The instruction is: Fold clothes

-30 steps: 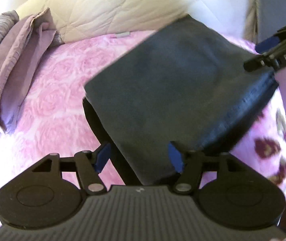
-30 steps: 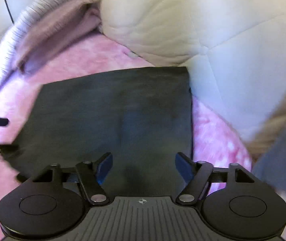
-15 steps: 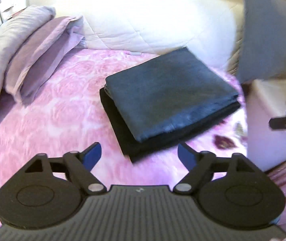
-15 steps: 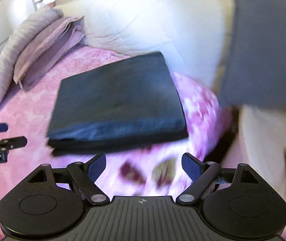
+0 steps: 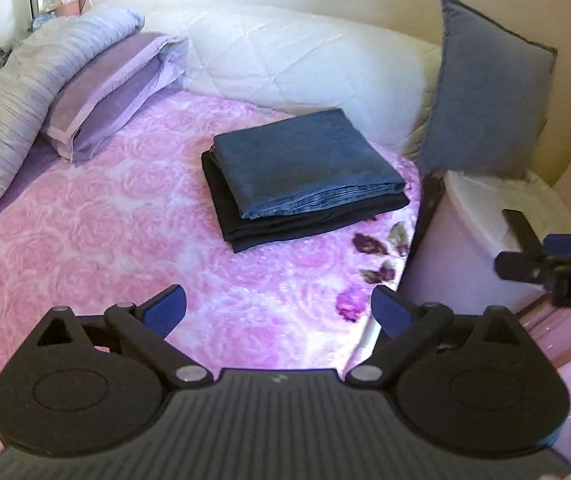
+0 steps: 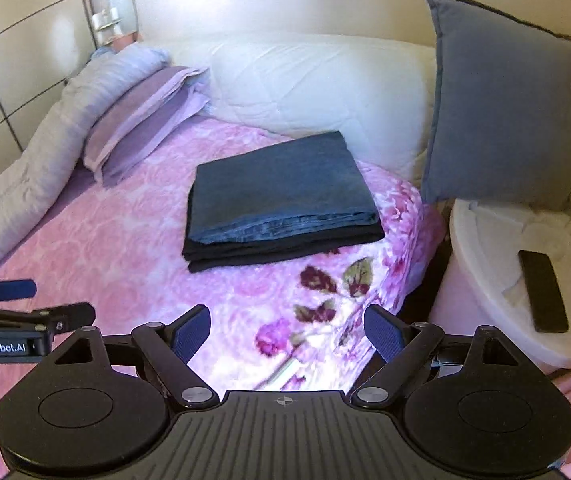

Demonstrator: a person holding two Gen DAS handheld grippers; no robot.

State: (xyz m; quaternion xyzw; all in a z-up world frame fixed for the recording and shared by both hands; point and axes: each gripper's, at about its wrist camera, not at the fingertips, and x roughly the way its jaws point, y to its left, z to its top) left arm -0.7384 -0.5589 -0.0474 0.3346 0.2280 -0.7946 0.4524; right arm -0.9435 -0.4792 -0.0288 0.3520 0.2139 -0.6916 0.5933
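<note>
A folded blue garment (image 5: 305, 164) (image 6: 281, 184) lies flat on top of a folded black garment (image 5: 285, 232) (image 6: 285, 248), a neat stack on the pink bed. My left gripper (image 5: 277, 304) hangs well back from the stack above the blanket. Its jaws are opening, with nothing between them. My right gripper (image 6: 285, 320) is open and empty too, over the bed's near right corner. Each gripper shows at the edge of the other's view: the right gripper (image 5: 541, 254) and the left gripper (image 6: 63, 300).
A pink rose-patterned blanket (image 5: 105, 220) covers the bed. Purple pillows (image 5: 113, 92), a rolled grey duvet (image 5: 17, 92) and a white quilted cushion (image 5: 285, 56) line its far side. A blue cushion (image 6: 501, 108) stands above a white round container (image 6: 497, 248) bearing a black phone (image 6: 541, 292).
Both grippers have drawn back and up from the stack, which now sits farther off on the bed. The left jaws have spread wider; the right ones slightly.
</note>
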